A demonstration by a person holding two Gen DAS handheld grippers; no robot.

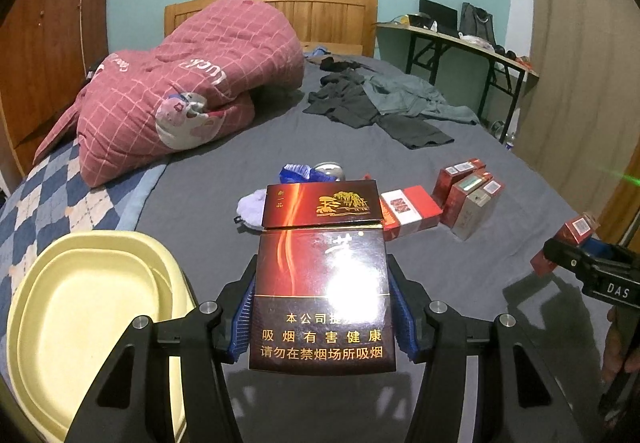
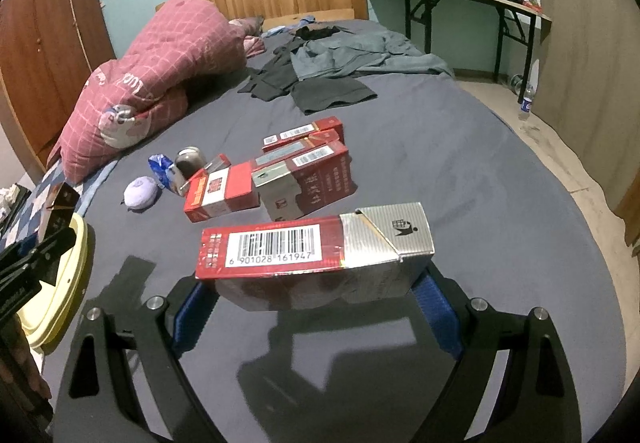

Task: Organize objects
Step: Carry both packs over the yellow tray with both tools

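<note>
My left gripper (image 1: 322,319) is shut on a dark red cigarette pack (image 1: 320,283) with gold print, held above the grey bed sheet. My right gripper (image 2: 316,291) is shut on a red and silver cigarette pack (image 2: 312,249) with a barcode; it shows at the right edge of the left wrist view (image 1: 572,239). Several more red packs (image 2: 304,175) lie grouped on the sheet ahead, also in the left wrist view (image 1: 464,195). A pale yellow tray (image 1: 88,327) sits at the lower left, beside my left gripper.
A purple round pouch (image 2: 140,193), a blue wrapper (image 2: 160,167) and a metal can (image 2: 190,159) lie left of the packs. A pink quilt (image 1: 172,91) and dark clothes (image 1: 376,103) lie further up the bed. A folding desk (image 1: 460,43) stands at the right.
</note>
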